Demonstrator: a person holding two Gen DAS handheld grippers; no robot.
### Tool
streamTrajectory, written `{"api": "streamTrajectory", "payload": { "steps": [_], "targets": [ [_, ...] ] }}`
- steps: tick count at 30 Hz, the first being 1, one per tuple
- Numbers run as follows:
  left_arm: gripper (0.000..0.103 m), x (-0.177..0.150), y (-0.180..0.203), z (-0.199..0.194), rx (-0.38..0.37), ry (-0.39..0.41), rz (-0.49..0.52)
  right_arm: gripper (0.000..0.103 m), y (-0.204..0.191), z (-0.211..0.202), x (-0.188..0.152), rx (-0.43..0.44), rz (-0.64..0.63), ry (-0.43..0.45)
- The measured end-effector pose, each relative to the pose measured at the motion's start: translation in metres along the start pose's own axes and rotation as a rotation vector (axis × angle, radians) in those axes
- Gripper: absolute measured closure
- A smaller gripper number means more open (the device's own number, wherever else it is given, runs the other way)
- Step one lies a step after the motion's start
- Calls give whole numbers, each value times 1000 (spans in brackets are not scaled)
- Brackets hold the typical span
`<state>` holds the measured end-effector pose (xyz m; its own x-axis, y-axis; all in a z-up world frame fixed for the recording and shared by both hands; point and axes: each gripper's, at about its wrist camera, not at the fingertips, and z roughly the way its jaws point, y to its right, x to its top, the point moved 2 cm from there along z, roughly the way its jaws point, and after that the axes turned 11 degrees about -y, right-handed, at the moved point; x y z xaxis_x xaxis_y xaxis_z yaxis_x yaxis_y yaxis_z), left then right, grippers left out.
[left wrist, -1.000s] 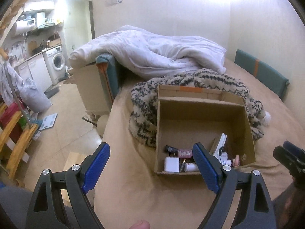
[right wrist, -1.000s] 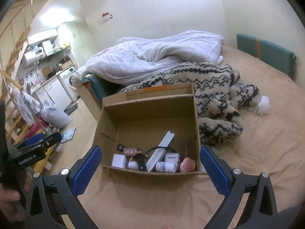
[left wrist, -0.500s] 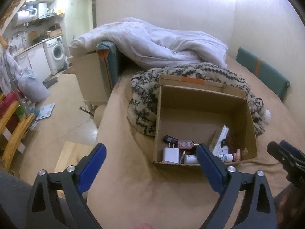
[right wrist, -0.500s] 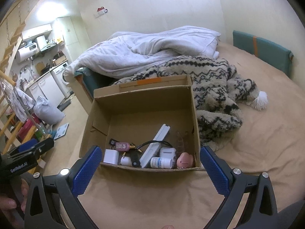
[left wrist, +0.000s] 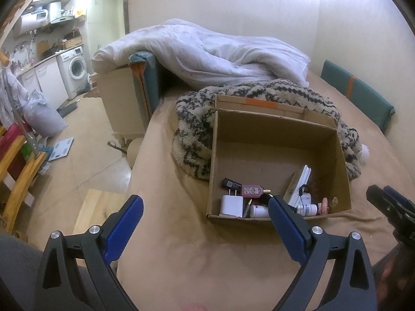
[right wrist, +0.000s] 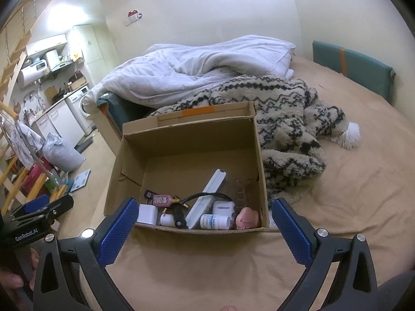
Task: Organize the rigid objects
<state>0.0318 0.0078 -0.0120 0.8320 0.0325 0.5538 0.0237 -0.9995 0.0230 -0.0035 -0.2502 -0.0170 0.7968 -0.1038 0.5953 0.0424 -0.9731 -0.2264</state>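
Observation:
An open cardboard box (left wrist: pixel 275 134) (right wrist: pixel 186 140) stands on the tan bed. Along its near wall lie several small items: a white charger plug (left wrist: pixel 231 205) (right wrist: pixel 147 213), a pink bottle (left wrist: pixel 251 190) (right wrist: pixel 162 199), a white pill bottle (right wrist: pixel 214 221), a long white bar (right wrist: pixel 207 198), a black cable (right wrist: pixel 205 195) and a pink item (right wrist: pixel 247 217). My left gripper (left wrist: pixel 205 220) is open and empty, above the bed short of the box's near left corner. My right gripper (right wrist: pixel 203 223) is open and empty, spanning the box's near wall.
A patterned fuzzy blanket (right wrist: pixel 285 119) lies behind and right of the box, a white duvet (right wrist: pixel 197 70) beyond it. A teal cushion (right wrist: pixel 352 67) leans on the wall. The bed edge drops to the floor (left wrist: pixel 77 171) at left, with a washing machine (left wrist: pixel 74 67) and wooden rack (left wrist: pixel 18 181).
Both grippers have risen and tilted down slightly, so the box sits more in view and closer. Both stay open and empty. Nothing in the box has moved.

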Motion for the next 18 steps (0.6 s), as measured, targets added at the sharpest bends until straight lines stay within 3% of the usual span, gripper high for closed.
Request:
{"api": "streamTrajectory", "payload": {
  "steps": [18],
  "targets": [
    [6,-2,4,-1,3,1,18,0,-1,-1,-1,-8,-5,12]
  ]
}}
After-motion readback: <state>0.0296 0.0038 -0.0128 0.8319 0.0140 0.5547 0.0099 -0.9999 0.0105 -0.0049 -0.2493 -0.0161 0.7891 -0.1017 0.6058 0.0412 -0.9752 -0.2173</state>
